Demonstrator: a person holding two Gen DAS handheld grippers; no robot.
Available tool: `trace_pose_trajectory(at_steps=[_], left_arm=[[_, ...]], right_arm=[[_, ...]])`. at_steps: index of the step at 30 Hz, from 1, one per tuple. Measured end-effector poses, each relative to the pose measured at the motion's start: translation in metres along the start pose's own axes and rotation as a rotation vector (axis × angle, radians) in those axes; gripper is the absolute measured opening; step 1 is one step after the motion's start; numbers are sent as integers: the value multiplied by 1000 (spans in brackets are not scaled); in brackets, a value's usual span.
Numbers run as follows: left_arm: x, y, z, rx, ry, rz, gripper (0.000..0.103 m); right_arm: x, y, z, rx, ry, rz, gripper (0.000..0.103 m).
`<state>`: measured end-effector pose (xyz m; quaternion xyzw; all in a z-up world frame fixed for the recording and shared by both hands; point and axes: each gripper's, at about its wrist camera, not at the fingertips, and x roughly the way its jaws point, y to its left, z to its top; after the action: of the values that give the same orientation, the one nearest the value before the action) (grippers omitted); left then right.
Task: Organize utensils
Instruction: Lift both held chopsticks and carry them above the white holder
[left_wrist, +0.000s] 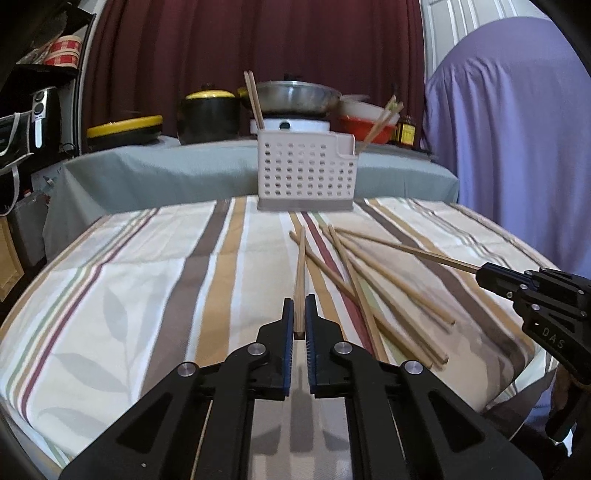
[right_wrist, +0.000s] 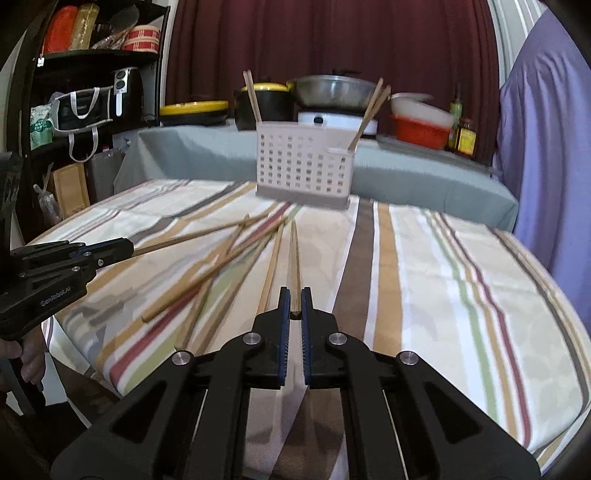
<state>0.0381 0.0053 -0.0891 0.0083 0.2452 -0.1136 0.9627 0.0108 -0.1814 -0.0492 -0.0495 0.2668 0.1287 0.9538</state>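
Left wrist view: left tongs and right tongs each clench one chopstick; next, carrying both ahead into the utensil caddy.

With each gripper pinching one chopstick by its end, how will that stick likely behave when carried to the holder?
The chopstick in the left gripper juts out straight, so it looks stiff. It is thin, so probably light. Clamped only at one end, like the right gripper's chopstick, it may pivot if its tip bumps the holder.
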Motion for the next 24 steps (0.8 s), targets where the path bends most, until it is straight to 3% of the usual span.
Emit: trace_pose_trajectory(at_steps=[24], left_arm=[[-82,9,93,-27,-323,24,7]], right_arm=[[-76,-24,82,20,-262,-51,6]])
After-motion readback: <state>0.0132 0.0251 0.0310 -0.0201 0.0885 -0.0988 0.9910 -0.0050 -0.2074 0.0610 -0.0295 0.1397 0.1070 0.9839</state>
